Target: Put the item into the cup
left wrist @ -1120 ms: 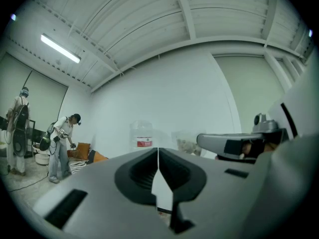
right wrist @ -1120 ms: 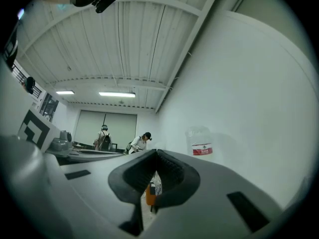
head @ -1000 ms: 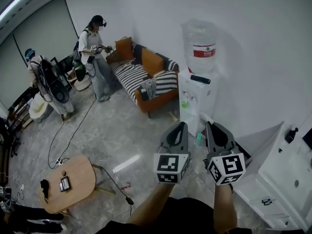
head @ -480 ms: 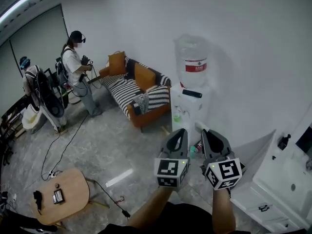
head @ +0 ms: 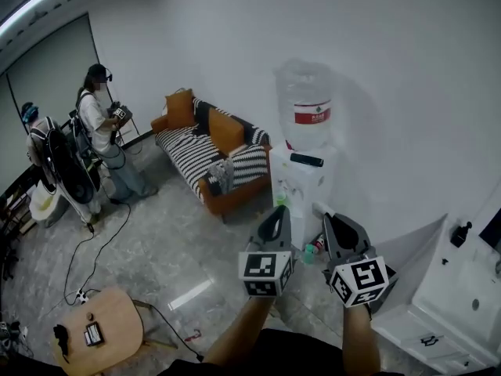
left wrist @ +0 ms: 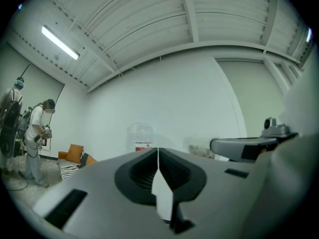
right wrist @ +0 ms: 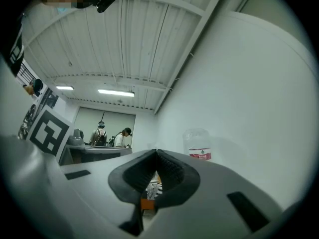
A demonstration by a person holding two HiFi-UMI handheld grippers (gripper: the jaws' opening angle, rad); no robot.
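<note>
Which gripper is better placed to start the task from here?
Left, marginally: the left gripper points almost straight at the water dispenser, the right gripper a little past it. Both are shut, empty and level, so the edge is slight.

the head view looks steeply down from just behind the left gripper (head: 276,214) and right gripper (head: 332,224). each gripper view looks along its own jaws, tilted upward. all three share the water dispenser (head: 305,163).

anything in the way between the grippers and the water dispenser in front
Nothing visible does. The left gripper and right gripper, both shut and empty, are held up facing the water dispenser, with only floor between. The task's things cannot be made out.
</note>
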